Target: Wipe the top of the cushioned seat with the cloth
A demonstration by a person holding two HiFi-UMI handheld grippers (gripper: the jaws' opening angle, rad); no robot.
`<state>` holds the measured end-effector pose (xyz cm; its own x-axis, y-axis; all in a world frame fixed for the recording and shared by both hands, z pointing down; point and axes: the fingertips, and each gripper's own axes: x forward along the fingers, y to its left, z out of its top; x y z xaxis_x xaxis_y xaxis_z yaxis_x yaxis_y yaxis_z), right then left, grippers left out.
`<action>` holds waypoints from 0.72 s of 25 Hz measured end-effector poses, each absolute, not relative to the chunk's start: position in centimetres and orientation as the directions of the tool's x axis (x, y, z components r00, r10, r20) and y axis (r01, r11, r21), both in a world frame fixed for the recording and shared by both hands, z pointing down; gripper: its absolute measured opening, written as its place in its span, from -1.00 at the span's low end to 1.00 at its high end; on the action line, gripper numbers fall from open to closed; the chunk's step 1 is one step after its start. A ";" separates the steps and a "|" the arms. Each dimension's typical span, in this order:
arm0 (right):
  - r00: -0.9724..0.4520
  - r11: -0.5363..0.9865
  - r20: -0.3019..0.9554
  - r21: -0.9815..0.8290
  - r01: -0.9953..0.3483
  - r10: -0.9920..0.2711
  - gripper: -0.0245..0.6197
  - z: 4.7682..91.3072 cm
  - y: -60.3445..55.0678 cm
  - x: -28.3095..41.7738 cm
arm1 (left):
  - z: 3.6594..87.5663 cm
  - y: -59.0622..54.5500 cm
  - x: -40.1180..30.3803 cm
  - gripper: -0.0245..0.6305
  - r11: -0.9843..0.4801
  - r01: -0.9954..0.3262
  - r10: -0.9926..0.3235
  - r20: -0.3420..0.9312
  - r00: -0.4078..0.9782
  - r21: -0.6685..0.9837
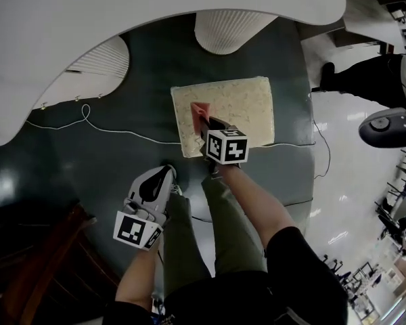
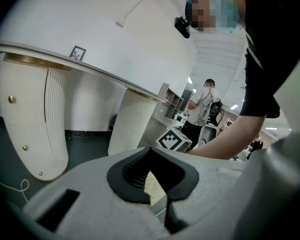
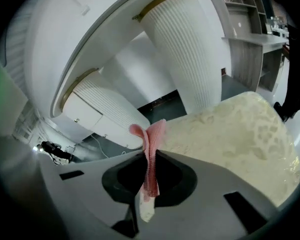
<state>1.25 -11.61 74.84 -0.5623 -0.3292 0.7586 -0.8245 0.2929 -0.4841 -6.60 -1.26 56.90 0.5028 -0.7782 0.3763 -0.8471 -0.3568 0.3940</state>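
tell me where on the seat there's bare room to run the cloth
The seat is bare from the cloth across to its right and far edges. The floor between seat and the far leg is bare too. Crowded: the seat's near-left part, where the right tongs pinch the cloth; a cable crosses the floor to its left.

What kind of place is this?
Likely a lobby or showroom-type public interior: a large curved white counter on ribbed pedestals, a cushioned seat near it, and a glossy floor with a person standing beyond.
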 end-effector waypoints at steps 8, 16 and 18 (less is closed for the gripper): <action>-0.540 0.325 0.805 -0.457 -0.828 -0.243 -0.84 78.3 -8.3 -4.7 | 57.2 0.8 -9.9 -0.87 -0.317 -0.865 -0.788 0.399 0.469 0.390; -0.448 0.365 0.853 -0.340 -0.867 -0.268 -0.84 79.3 -9.7 1.0 | 57.9 -0.1 -9.0 -0.87 -0.320 -0.851 -0.791 0.378 0.482 0.417; -0.420 0.330 0.860 -0.322 -0.887 -0.290 -0.84 79.2 -10.3 3.5 | 58.0 -0.6 -8.0 -0.87 -0.336 -0.841 -0.782 0.372 0.499 0.423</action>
